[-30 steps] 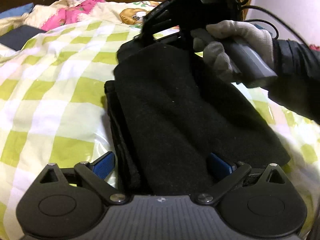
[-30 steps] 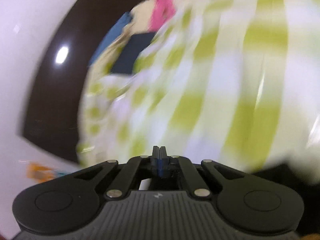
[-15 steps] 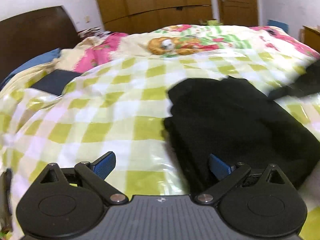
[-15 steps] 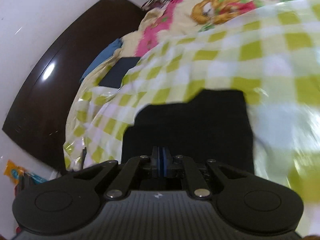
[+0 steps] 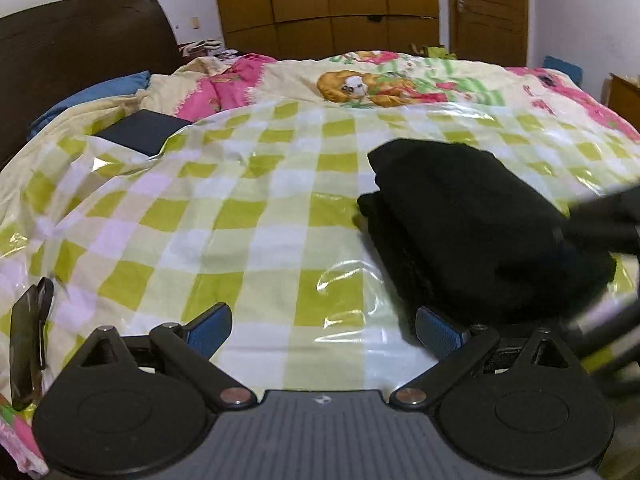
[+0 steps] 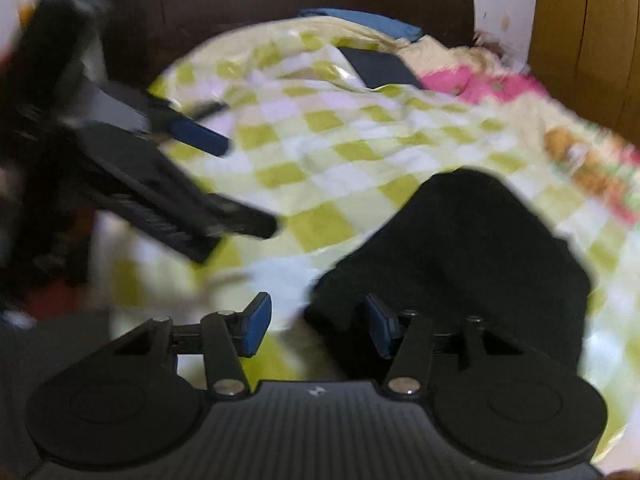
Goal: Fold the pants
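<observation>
Lying folded: pants (image 5: 472,224) on checked sheet (image 5: 240,208) | both grippers (image 5: 322,330) (image 6: 316,326) spread, empty | dark book (image 5: 142,136) near headboard (image 5: 76,52)

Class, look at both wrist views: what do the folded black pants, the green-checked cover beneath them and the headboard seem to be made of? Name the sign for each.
Pants: soft, matte, fleece-like fabric, probably; they show no shine.
Checked cover: likely plastic film or coated sheet; glossy crinkles catch the light.
Headboard: dark polished wood or veneer, judging by its smooth sheen.
</observation>
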A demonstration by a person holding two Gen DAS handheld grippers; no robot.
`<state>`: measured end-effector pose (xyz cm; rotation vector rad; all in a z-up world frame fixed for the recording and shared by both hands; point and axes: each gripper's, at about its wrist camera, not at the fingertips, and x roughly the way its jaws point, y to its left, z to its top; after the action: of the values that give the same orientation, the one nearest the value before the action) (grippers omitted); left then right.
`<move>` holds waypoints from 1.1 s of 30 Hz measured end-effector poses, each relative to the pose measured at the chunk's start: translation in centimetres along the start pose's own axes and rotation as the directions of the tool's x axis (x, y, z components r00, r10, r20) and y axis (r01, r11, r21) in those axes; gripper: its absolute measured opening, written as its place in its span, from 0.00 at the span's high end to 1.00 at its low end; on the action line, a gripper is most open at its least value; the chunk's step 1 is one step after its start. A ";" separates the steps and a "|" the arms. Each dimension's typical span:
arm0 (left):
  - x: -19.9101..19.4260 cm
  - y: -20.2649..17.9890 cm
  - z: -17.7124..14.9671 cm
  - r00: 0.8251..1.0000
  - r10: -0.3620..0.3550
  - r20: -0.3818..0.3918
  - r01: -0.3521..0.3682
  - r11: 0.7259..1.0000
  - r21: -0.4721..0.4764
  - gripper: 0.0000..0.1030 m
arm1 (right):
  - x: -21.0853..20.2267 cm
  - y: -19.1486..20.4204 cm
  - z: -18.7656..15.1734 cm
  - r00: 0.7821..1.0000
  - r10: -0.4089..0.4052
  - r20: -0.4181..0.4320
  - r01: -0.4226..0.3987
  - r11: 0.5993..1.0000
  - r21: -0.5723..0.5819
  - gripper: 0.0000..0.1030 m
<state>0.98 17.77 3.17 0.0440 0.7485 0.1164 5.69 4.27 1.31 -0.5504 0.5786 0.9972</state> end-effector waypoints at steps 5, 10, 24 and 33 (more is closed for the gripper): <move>0.2 0.6 -0.1 0.999 -0.041 0.014 0.041 0.999 -0.032 0.00 | 0.2 -1.7 -0.3 0.999 0.038 -0.022 -0.034 0.987 0.158 0.64; 0.8 0.1 0.1 0.996 -0.088 0.022 0.088 0.996 -0.010 0.00 | -1.7 -8.0 -0.8 0.989 0.129 0.075 -0.148 0.788 0.598 0.85; 5.0 -6.2 4.5 0.983 -0.140 0.119 0.086 0.922 0.378 0.00 | -3.5 -12.0 -1.8 0.959 0.181 0.216 -0.281 0.555 0.783 0.85; 6.7 -4.3 6.8 0.973 -0.127 0.194 0.055 0.939 0.338 0.03 | -2.8 -12.3 -0.4 0.942 0.188 0.277 -0.334 0.539 0.773 0.85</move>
<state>10.87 14.28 3.28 0.3380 0.5469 -0.1040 15.34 -3.06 4.90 0.4761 0.9153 0.9194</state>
